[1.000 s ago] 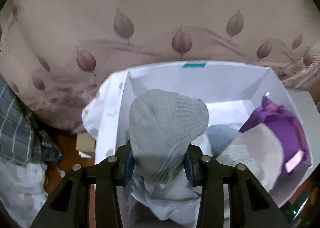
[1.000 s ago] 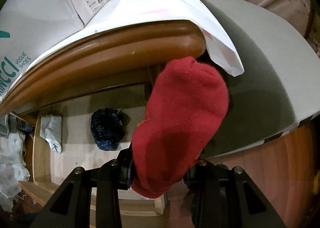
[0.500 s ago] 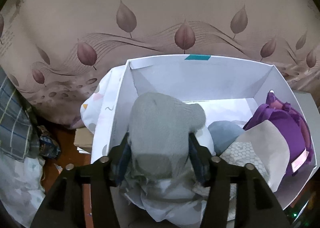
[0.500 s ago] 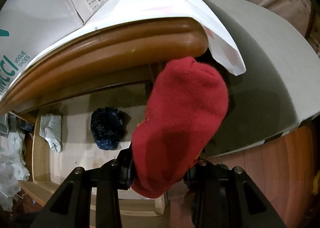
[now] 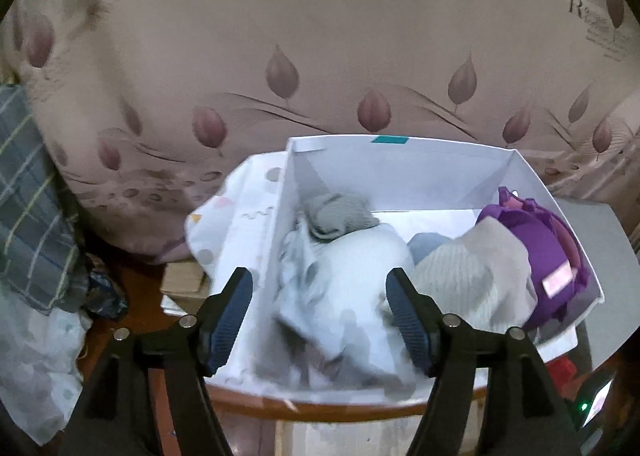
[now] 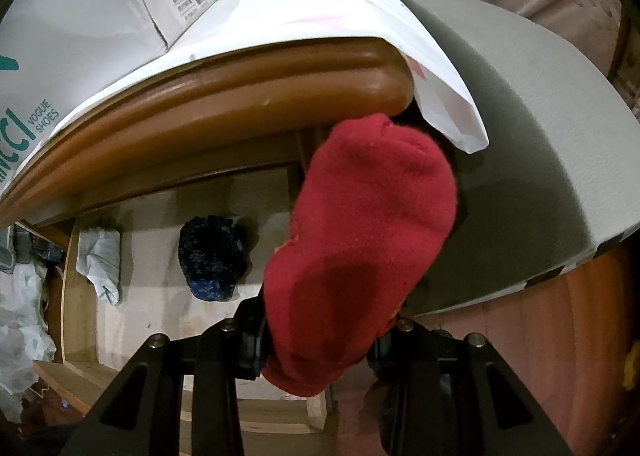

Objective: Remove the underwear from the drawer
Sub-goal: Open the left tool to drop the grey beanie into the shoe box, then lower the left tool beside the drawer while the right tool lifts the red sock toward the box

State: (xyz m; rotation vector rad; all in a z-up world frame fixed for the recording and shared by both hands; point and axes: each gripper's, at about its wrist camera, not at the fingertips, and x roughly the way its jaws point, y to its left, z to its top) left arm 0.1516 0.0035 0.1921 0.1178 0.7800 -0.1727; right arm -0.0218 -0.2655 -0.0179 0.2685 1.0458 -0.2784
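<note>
In the left wrist view a grey knitted garment [image 5: 338, 213] lies on top of pale clothes in a white shoe box [image 5: 400, 153]. My left gripper [image 5: 320, 288] hangs back from the box with its jaws opening and nothing pressed between them. In the right wrist view my right gripper [image 6: 320, 340] is shut on a red knitted garment [image 6: 360, 252], held above an open wooden drawer [image 6: 80, 296]. In the drawer lie a dark blue garment [image 6: 212, 256] and a pale blue one [image 6: 100, 260].
The box also holds a purple garment [image 5: 536, 248] and a beige one [image 5: 472, 276]. It stands on a brown wooden top [image 6: 240, 91] over a white patterned sheet [image 6: 360, 3]. A leaf-print cloth [image 5: 320, 55] hangs behind. A grey mattress edge [image 6: 540, 135] lies to the right.
My left gripper let go of the grey garment, which now lies in the box, and drew back with its jaws spreading. The right gripper and the red garment stayed still.
</note>
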